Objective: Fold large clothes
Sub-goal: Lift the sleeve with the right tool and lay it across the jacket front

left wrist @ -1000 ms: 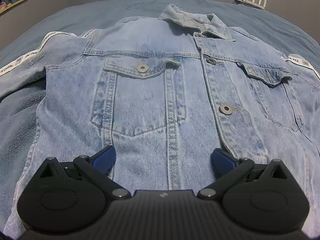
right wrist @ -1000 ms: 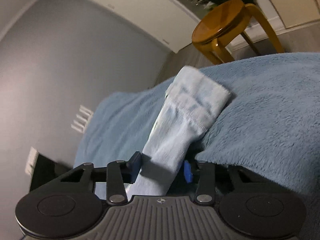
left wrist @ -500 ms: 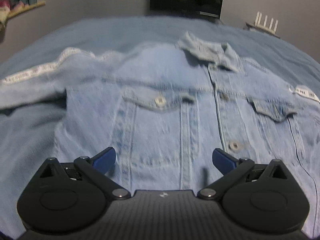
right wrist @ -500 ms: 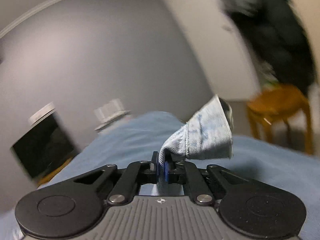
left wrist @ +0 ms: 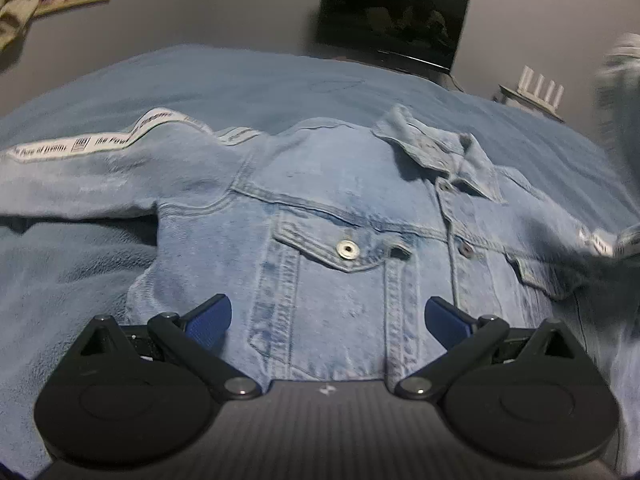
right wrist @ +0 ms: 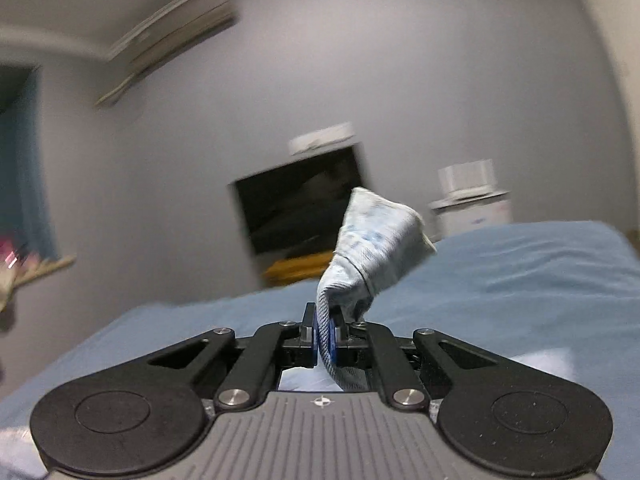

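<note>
A light blue denim jacket [left wrist: 340,208] lies front up on the blue blanket [left wrist: 240,80], collar away from me. One sleeve with a white printed stripe [left wrist: 100,144] stretches out to the left. My left gripper [left wrist: 326,320] hovers open over the jacket's lower front with nothing between its blue pads. My right gripper [right wrist: 325,340] is shut on the cuff end of the jacket's other sleeve [right wrist: 372,248], which stands up above the jaws, lifted off the bed. That raised sleeve shows as a blurred strip [left wrist: 618,92] at the right edge of the left wrist view.
A dark screen [left wrist: 392,28] stands against the grey wall behind the bed, with a white router [left wrist: 534,92] to its right. An air conditioner [right wrist: 168,48] hangs high on the wall. A wooden shelf [left wrist: 68,2] with cloth is at far left.
My right gripper closed on the sleeve cuff, then rose and swung round from facing the wooden stool to facing the screen wall. My left gripper drew back and up a little, staying open.
</note>
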Demonstrator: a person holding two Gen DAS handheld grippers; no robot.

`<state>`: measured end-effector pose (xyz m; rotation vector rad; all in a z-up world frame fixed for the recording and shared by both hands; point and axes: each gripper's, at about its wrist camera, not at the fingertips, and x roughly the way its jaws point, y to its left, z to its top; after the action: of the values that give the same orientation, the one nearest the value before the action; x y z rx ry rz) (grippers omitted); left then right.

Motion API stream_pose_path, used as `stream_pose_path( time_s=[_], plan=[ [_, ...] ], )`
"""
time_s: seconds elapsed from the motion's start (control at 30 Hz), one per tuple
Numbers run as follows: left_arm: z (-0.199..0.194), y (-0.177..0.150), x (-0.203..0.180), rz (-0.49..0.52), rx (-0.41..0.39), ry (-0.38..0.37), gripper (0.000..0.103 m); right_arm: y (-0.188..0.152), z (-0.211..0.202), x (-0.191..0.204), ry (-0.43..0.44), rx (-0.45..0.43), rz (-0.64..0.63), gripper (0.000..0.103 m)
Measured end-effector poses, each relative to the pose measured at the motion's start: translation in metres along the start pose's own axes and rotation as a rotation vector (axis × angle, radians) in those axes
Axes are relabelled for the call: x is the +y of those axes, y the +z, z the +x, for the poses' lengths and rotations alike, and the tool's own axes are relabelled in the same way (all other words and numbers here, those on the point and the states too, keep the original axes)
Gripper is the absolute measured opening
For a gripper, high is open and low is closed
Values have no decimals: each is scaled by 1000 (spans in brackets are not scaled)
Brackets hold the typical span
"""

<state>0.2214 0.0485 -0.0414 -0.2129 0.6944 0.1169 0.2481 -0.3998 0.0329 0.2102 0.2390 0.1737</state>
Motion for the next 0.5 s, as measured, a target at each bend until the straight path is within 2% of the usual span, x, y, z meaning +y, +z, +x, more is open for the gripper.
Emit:
stream_pose_path(
  time_s=[0.07, 0.13, 0.23, 0.33, 0.37, 0.43, 0.47, 0.5],
  plan=[
    [1, 2, 7, -26, -2, 3, 103, -17, 21, 41, 51, 66, -46, 6],
    [2, 4, 14, -49, -6, 3, 103, -36, 41, 63, 90, 140, -79, 6],
    [7, 5, 23, -84, 9, -1, 103, -64, 68, 77, 143, 284, -55, 6],
    [9, 6, 28, -120, 28, -21, 103, -85, 85, 99, 143, 387, -51, 10],
    [9, 6, 29, -126, 27, -26, 103, -89, 82, 104, 143, 403, -48, 17],
    [8, 6, 29, -128, 23, -32, 103, -98, 63, 136, 140, 399, -56, 26],
    [8, 6, 29, -127, 23, -32, 103, -107, 47, 157, 142, 394, -64, 34],
    [8, 6, 28, -126, 24, -33, 103, -105, 49, 164, 137, 389, -71, 39]
  ],
)
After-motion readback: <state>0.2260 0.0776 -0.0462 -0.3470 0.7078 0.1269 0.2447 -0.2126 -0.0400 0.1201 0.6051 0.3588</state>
